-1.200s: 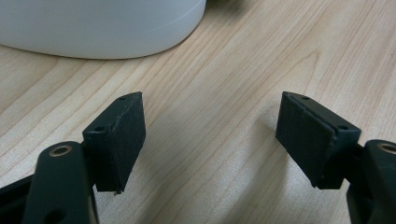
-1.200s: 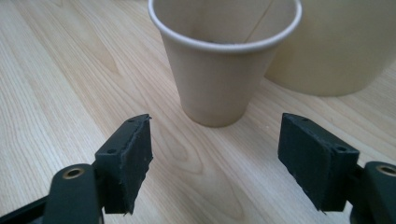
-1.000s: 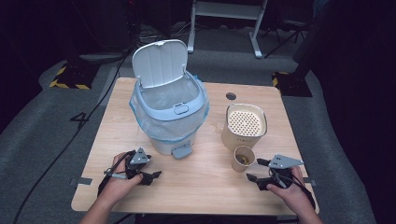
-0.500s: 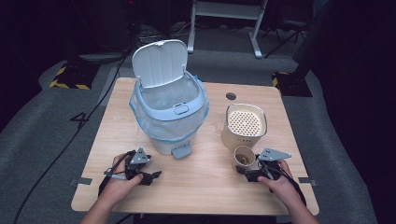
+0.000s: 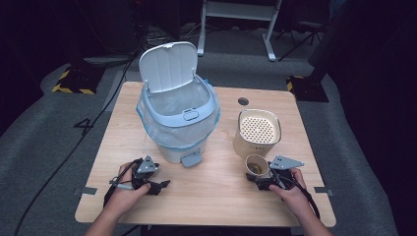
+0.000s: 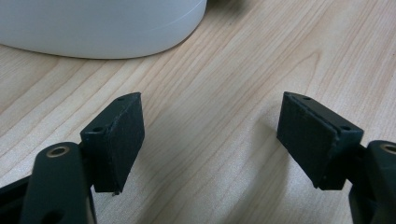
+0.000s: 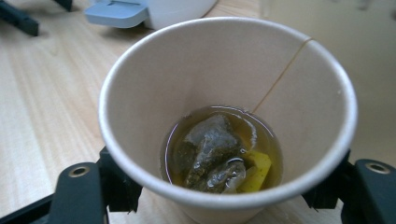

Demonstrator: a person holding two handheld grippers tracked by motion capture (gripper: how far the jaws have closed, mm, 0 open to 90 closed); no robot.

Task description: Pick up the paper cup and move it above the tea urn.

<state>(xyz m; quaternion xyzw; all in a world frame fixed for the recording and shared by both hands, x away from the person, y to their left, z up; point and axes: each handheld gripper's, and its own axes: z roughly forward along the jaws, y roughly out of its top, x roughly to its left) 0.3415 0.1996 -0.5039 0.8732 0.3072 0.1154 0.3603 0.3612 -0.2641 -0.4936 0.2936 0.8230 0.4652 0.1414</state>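
Left gripper (image 5: 156,186) sits idle on the light wooden table (image 5: 206,206), jaws spread wide with nothing between the pads (image 6: 123,135), just in front of the pale blue plastic pedal bin (image 5: 178,129), whose lid stands open over a clear liner.

Small tan paper cup (image 5: 256,164) stands upright near the table's front edge, right of the bin's pedal and touching or just in front of the cream cylindrical container with a perforated top (image 5: 257,132). Right gripper (image 5: 259,181) is at the cup: jaws have just been closing, cup between them. In the right gripper view the pads (image 7: 119,186) hug the lower wall on both sides, so I read it as gripped.

Handling, my judgement: the cup (image 7: 229,116) is light, thin-walled and easily crushed. It holds a shallow pool of tea, a wet tea bag (image 7: 210,151) and a yellow scrap, with the string running up over the rim. Contents will slosh and spill if tilted early. Grip low on the wall, where the base stiffens it, with moderate squeeze only. Keep it upright until it is over the bin. Wet paper may soften and slip.
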